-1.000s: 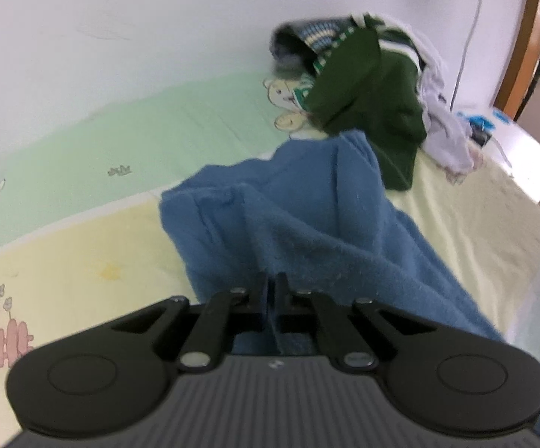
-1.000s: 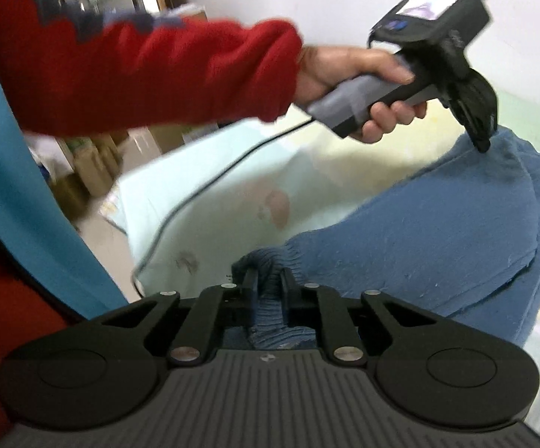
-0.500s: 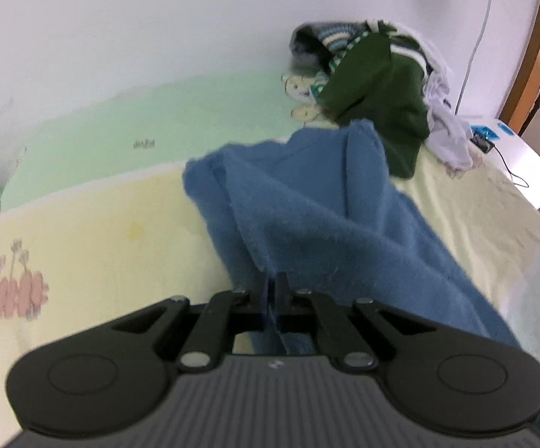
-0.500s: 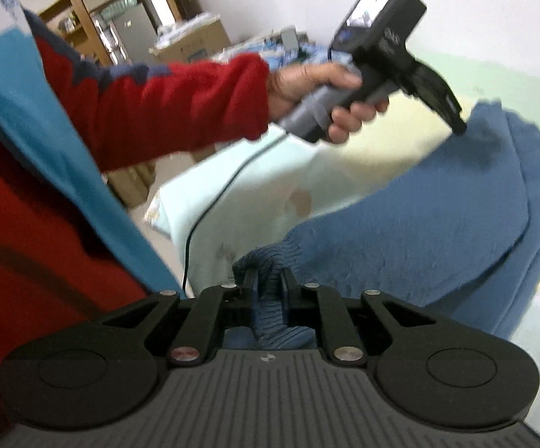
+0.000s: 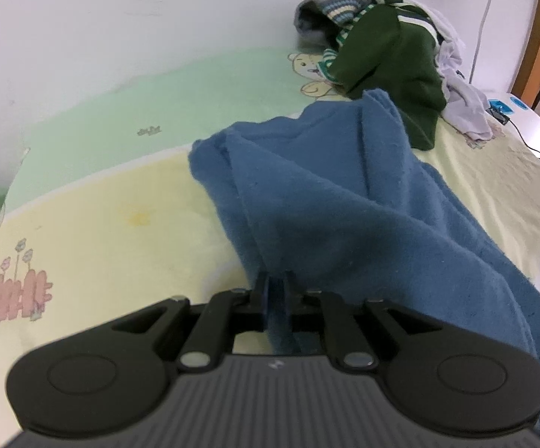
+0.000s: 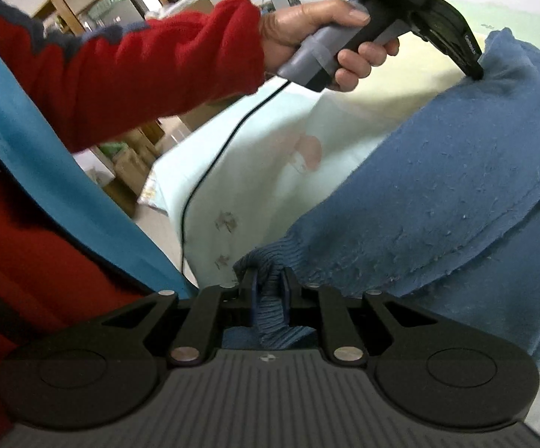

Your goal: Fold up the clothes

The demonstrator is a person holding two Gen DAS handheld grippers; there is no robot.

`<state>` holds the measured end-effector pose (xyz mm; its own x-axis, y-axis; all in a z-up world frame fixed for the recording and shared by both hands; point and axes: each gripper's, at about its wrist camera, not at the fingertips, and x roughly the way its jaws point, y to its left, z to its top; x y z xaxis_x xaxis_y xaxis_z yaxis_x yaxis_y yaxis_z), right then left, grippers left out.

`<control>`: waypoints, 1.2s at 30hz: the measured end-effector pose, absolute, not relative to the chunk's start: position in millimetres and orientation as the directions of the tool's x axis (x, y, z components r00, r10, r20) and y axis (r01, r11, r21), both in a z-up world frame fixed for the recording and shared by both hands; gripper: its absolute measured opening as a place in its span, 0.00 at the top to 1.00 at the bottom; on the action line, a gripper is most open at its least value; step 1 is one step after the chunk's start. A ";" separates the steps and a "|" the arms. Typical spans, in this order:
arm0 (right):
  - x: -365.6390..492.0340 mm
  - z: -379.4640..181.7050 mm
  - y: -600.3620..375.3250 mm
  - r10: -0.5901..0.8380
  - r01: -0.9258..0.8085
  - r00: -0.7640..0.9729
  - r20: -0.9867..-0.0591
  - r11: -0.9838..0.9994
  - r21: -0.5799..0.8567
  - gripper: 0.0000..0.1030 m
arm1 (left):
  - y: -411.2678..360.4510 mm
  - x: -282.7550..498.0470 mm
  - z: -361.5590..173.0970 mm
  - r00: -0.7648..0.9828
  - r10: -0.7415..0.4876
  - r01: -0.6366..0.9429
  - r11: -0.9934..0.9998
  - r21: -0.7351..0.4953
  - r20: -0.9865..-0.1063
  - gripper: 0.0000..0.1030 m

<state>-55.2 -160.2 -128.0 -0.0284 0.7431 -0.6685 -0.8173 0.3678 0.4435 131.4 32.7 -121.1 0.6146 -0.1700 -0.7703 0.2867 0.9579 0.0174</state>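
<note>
You're looking at a blue fleece sweater (image 5: 344,201), rumpled & partly folded, lying mid-bed, ribbed hem (image 6: 270,272) hanging near the bed's edge.

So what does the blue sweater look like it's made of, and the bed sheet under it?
The blue sweater looks like a soft knit, probably wool or a fleecy blend: its surface is fuzzy and pilled, with a ribbed hem between the fingers of the right claw. The bed sheet looks like thin printed cotton, matte and smooth, with cartoon prints; the exact fibre can't be told.
</note>
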 end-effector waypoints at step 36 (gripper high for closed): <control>221.2 -129.9 -177.9 0.368 -0.245 0.672 -0.643 0.929 0.275 0.88 | 12.2 190.3 -136.1 0.733 -0.085 0.216 0.970 0.113 -0.675 0.80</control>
